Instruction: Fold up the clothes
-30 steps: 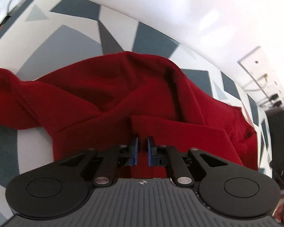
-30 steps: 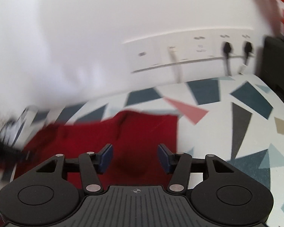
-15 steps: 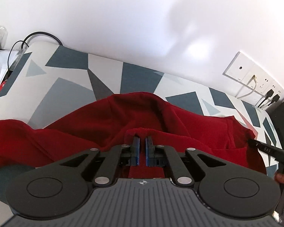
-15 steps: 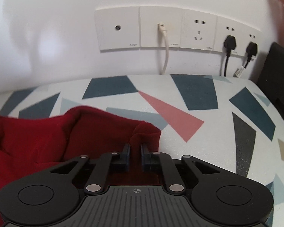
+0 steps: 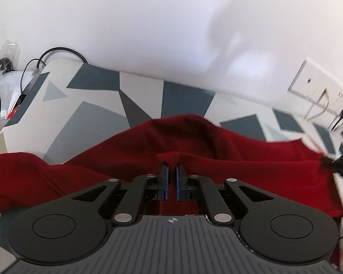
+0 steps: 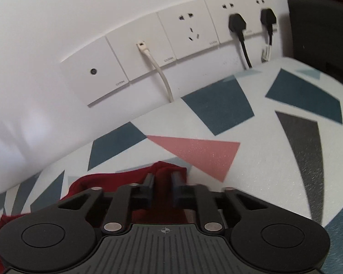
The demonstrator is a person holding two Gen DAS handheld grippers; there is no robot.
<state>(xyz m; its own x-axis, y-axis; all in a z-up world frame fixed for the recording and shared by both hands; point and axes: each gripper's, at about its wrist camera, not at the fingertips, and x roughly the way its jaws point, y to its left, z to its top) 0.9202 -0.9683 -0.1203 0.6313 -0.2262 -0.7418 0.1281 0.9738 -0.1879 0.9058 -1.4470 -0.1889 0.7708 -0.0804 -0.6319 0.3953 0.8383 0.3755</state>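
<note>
The left gripper (image 5: 172,171) is pinched on a raised fold of the red garment (image 5: 251,171), its blue-padded fingers pressed together with cloth bunched between them at 12 o'clock of the tool. The right gripper (image 6: 162,180) likewise pinches a red corner, its fingers nearly closed on the fabric.

A second ago the right gripper was spread above the cloth and the left was bearing on a flatter spread of it. Since then the right has closed on its corner, and both tools have tilted up: more wall now fills each view, and the wall sockets (image 6: 189,32) loom larger at 12 o'clock in the right view. In the left view the garment stretches as a taut band toward 3 o'clock, where the other tool's dark tip shows at the edge.

The rest of the garment lies rumpled on the patterned worktop (image 5: 91,118), trailing to 9 o'clock in the left view.

My judgement: two points of one edge are held and being lifted, which suits carrying that edge over the body of the cloth to lay a fold. Which fold this is cannot be told.
</note>
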